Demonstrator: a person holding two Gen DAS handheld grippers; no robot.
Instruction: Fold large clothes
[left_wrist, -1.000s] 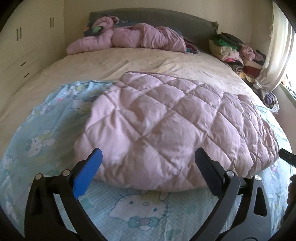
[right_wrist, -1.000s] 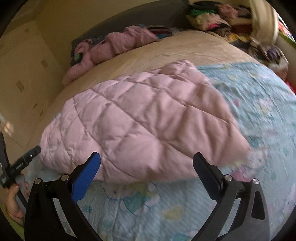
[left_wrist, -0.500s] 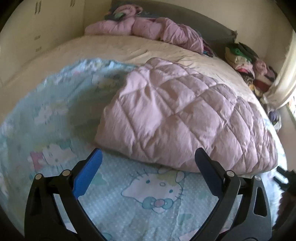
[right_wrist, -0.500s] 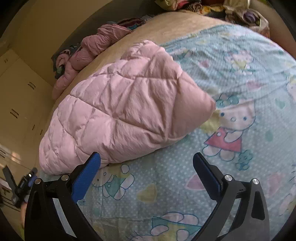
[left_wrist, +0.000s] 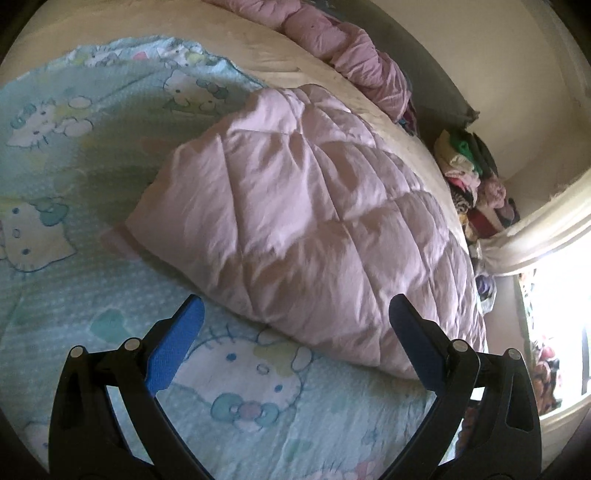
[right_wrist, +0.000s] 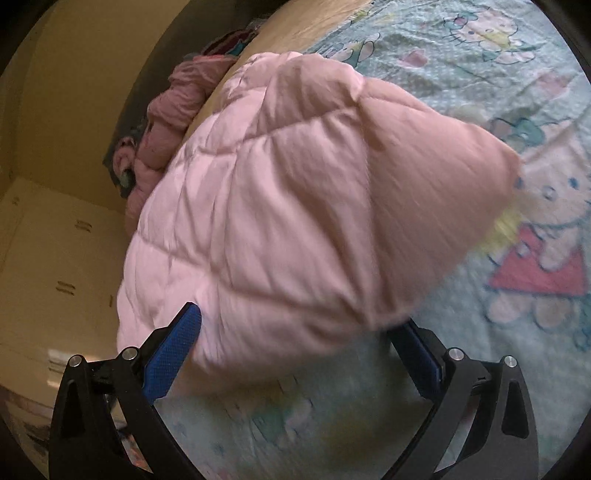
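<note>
A folded pink quilted comforter (left_wrist: 314, 229) lies on a pale blue cartoon-cat bedspread (left_wrist: 74, 177) on the bed. My left gripper (left_wrist: 295, 343) is open and empty, just short of the comforter's near edge, over the bedspread. In the right wrist view the comforter (right_wrist: 295, 206) fills the middle. My right gripper (right_wrist: 299, 347) is open with its near edge lying between the wide-apart fingers; its right fingertip is partly hidden behind the fold. The bedspread (right_wrist: 517, 295) shows to the right.
A crumpled pink blanket (left_wrist: 351, 62) lies along the dark headboard. A pile of folded clothes (left_wrist: 472, 177) sits beside the bed near a bright window with a tied curtain (left_wrist: 535, 236). Cream wardrobe doors (right_wrist: 55, 258) stand at the left in the right wrist view.
Both grippers have moved in closer and lower to the comforter's near edge. The right gripper's open fingers now straddle the comforter's edge. The left view has swung left and tilted.
</note>
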